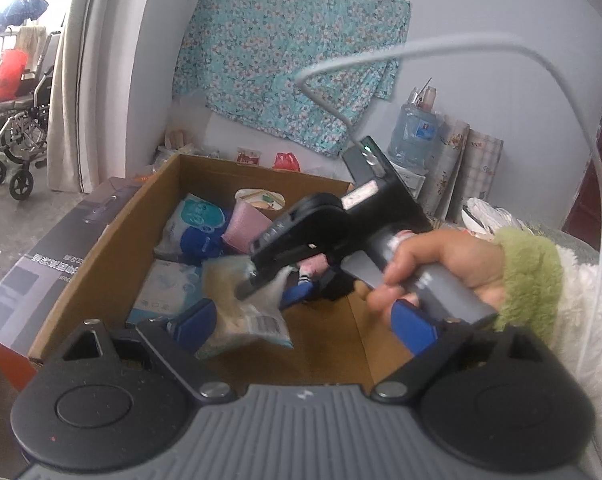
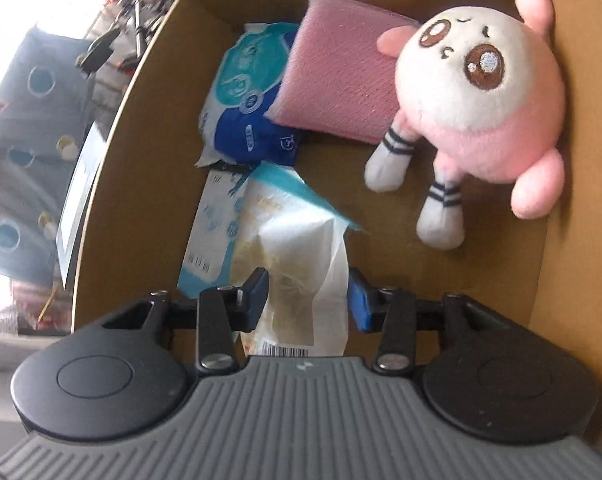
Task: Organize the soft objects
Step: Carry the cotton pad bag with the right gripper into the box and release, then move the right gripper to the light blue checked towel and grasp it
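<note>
A cardboard box [image 1: 81, 280] [image 2: 141, 128] holds soft things: a pink plush toy [image 2: 477, 112], a pink sponge [image 2: 337, 84] [image 1: 245, 232], blue wipes packs [image 2: 245, 92] [image 1: 197, 228]. My right gripper [image 2: 308, 298] [image 1: 261, 284] reaches into the box with a white and yellow soft packet [image 2: 301, 264] [image 1: 245, 312] between its fingers; the jaws stand apart around it and the grip looks loose. My left gripper [image 1: 305, 324] is open and empty, just above the box's near edge, its left finger [image 1: 193, 324] beside the packet.
A wheelchair [image 1: 13, 136] stands at the far left by a curtain. A floral cloth [image 1: 285, 52] hangs on the wall. A water jug [image 1: 413, 132] and rolled sheets stand behind the box. A grey cable [image 1: 541, 64] arcs overhead.
</note>
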A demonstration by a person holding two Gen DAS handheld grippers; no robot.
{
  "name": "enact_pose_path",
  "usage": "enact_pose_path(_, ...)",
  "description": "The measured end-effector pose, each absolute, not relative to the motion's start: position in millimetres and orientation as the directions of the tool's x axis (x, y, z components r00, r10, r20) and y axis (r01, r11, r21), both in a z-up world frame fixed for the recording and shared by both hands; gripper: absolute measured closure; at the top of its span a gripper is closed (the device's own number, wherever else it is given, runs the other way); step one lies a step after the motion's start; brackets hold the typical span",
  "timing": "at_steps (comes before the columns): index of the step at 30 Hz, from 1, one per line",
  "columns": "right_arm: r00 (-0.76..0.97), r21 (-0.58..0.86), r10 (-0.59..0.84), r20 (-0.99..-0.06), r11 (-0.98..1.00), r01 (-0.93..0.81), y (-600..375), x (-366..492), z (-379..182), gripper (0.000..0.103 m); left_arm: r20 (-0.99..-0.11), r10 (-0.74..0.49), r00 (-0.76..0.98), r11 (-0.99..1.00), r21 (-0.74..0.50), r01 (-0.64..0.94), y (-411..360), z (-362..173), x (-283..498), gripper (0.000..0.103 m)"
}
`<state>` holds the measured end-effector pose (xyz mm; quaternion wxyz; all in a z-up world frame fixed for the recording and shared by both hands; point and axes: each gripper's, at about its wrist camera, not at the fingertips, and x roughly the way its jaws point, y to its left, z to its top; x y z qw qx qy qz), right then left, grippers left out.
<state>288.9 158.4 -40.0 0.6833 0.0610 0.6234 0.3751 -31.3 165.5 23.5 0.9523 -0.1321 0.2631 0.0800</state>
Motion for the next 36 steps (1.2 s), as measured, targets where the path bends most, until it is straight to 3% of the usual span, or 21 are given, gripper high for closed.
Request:
enact_pose_path(4,-0.015,0.477,0.545,-0.838,0.720,-0.504,169.3,282.3,-38.6,0.055,-0.523,0.077,0.849,0.951,-0.218,-0.221,161.5,22.0,-32.9,0.008)
enact_pose_path(8,0.031,0.440,0.550,-0.835,0.700,-0.563,162.4,275.7,-17.1,0.028,-0.523,0.076,0.849,0.949,-0.223,-0.222,157.8,21.6,-33.7,0.008)
enact_pose_path(10,0.051,0.455,0.586,-0.809,0.678,-0.578,152.6,274.6,-0.1,0.026,-0.527,0.076,0.847,0.950,-0.219,-0.222,154.5,22.0,-33.1,0.008)
enact_pose_path(17,0.071,0.645,0.822,-0.565,0.494,-0.583,64.9,265.6,73.8,0.022,-0.489,0.051,0.871,0.970,-0.182,-0.159,126.3,35.2,-34.1,0.004)
enact_pose_path(22,0.193,0.647,0.869,-0.456,0.473,-0.598,-52.3,243.8,117.8,0.015,-0.456,-0.049,0.889,0.988,-0.152,-0.024,85.9,45.6,-28.3,0.001)
enact_pose_path(29,0.517,0.489,0.691,-0.506,0.723,-0.488,-226.7,211.9,144.1,0.013,-0.444,-0.249,0.861,0.968,-0.121,0.218,9.8,48.6,-5.1,0.000)
enact_pose_path(36,0.593,0.456,0.517,-0.616,0.849,-0.267,-327.3,206.6,96.0,0.013,-0.489,-0.386,0.782,0.916,-0.102,0.388,-68.8,25.9,33.1,0.001)
